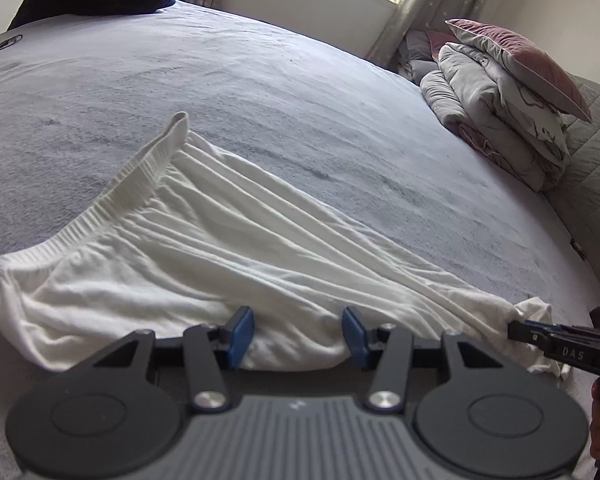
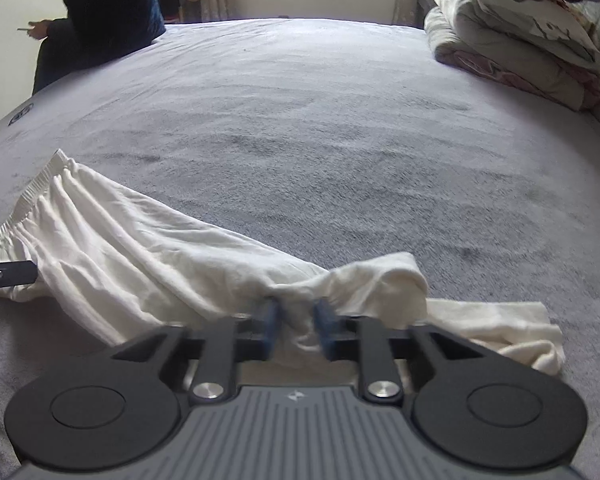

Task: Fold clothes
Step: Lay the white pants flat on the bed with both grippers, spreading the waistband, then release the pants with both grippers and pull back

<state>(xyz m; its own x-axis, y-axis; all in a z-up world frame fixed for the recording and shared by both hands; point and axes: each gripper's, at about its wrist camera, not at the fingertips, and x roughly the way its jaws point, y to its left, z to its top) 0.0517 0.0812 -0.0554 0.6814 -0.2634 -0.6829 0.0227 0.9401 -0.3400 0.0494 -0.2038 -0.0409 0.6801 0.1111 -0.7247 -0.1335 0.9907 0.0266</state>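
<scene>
White shorts lie stretched across the grey bedspread, the elastic waistband toward ten o'clock in the left wrist view and the fabric drawn into long pleats toward four o'clock. Left gripper sits with its blue pads wide apart at the garment's near edge, cloth lying between them but not pinched. Right gripper has its pads nearly together, clamped on a bunched leg end of the shorts. Folded bedding is stacked at two o'clock; a seated person is at eleven.
</scene>
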